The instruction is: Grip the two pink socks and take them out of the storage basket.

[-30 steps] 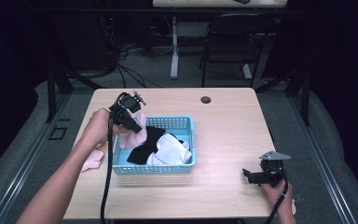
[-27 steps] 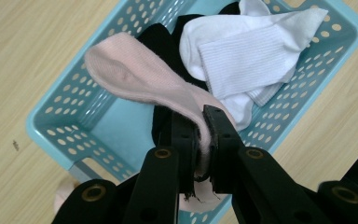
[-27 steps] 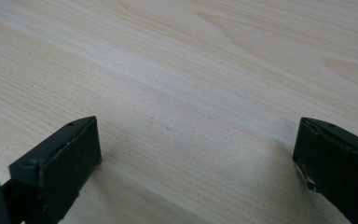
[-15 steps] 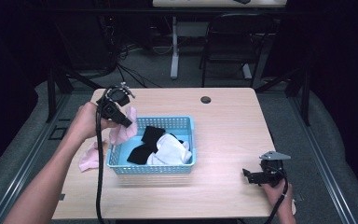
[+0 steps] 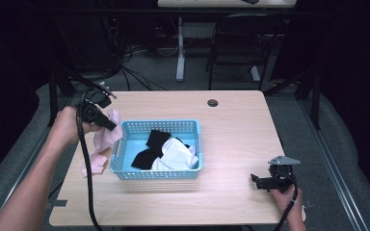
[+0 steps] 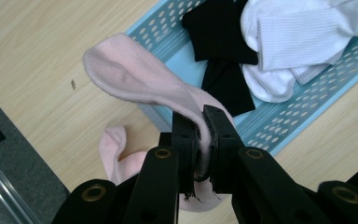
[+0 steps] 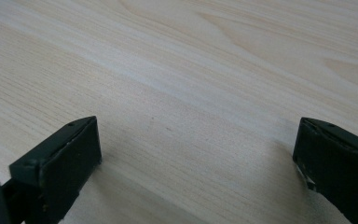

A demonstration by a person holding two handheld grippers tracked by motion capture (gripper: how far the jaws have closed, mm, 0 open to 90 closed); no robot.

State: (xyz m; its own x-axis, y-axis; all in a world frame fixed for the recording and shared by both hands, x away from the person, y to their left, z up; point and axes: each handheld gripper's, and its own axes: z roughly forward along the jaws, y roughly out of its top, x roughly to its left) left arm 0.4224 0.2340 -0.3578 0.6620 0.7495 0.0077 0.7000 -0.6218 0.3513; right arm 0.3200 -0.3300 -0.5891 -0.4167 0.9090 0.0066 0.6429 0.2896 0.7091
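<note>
High view: left gripper point(image 5: 110, 126) is up over the table's left side, just off the basket's left end, jaws clamped on a pink sock point(image 5: 107, 137). Sock hangs limp from the pinch, soft knit, draping down beside the basket wall. A second pink sock point(image 5: 92, 161) lies crumpled on the table point(image 5: 231, 115) under it, touching the basket's left side. Basket point(image 5: 192, 126) is light blue plastic, rectangular, perforated walls, holding black socks point(image 5: 150, 147) and white socks point(image 5: 177, 155) in a loose heap. Table is pale wood grain with a small dark round grommet point(image 5: 213, 102) near the far edge. Right gripper point(image 5: 262, 182) sits low at the near right corner, well apart from the basket.

Left gripper view: black jaws pressed together on the pink sock point(image 6: 144, 84), fabric squeezed into a thin fold between the pads. Fine ribbed knit, rounded toe end sticking out to the upper left, slightly curled. Behind it, the basket point(image 6: 307, 100) rim with oval holes; white socks point(image 6: 298, 37) show ribbed cuffs, black socks point(image 6: 223, 56) are flat and matte. Other pink sock point(image 6: 114, 151) lies on the table below.

Right gripper view: jaws wide apart, nothing between, just bare wood-grain table point(image 7: 191, 70). Matte black blocky jaw tips, scuffed edges.
</note>
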